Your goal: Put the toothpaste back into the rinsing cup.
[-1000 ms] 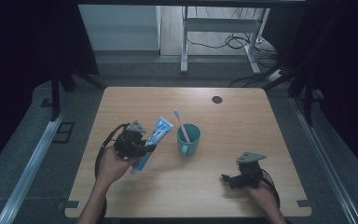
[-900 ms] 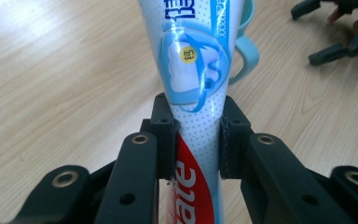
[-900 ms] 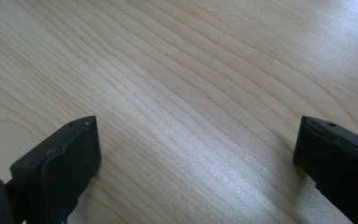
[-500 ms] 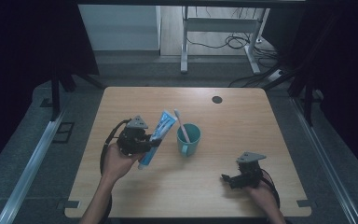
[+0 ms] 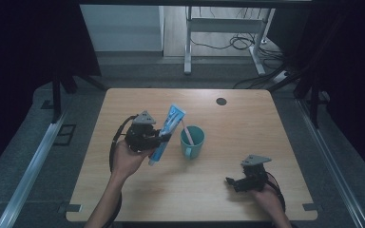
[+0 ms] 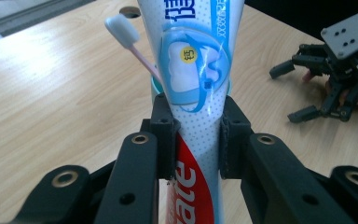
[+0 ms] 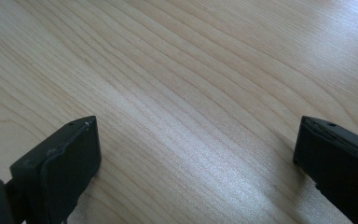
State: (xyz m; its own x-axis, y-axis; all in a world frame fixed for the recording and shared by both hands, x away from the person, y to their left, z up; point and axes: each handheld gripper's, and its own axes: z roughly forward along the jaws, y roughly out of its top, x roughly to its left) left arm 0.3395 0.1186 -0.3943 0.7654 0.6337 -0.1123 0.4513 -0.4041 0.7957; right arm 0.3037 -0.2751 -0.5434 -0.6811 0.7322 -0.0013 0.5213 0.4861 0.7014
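A blue, white and red toothpaste tube [image 5: 168, 133] is raised off the table, tilted, with its flat end up and to the right. My left gripper [image 5: 160, 139] is shut on its middle; in the left gripper view both pads squeeze the tube [image 6: 196, 70] at my left gripper [image 6: 196, 135]. Just to the right stands a teal cup [image 5: 193, 141] with a pink toothbrush [image 5: 186, 131] leaning in it, white head [image 6: 122, 29] up. My right gripper [image 5: 233, 183] rests low at the table's front right, open, with bare wood between its jaws [image 7: 198, 154].
The light wooden table [image 5: 218, 204] has a dark round hole [image 5: 221, 101] near its far edge. Beyond the table stand a metal desk frame [image 5: 187, 42] and cables [image 5: 240, 42] on the floor. My right gripper [image 6: 290, 92] also shows far right in the left gripper view.
My left gripper has lifted the toothpaste tube a little and carried it right, toward the cup. The right gripper has stayed where it was.
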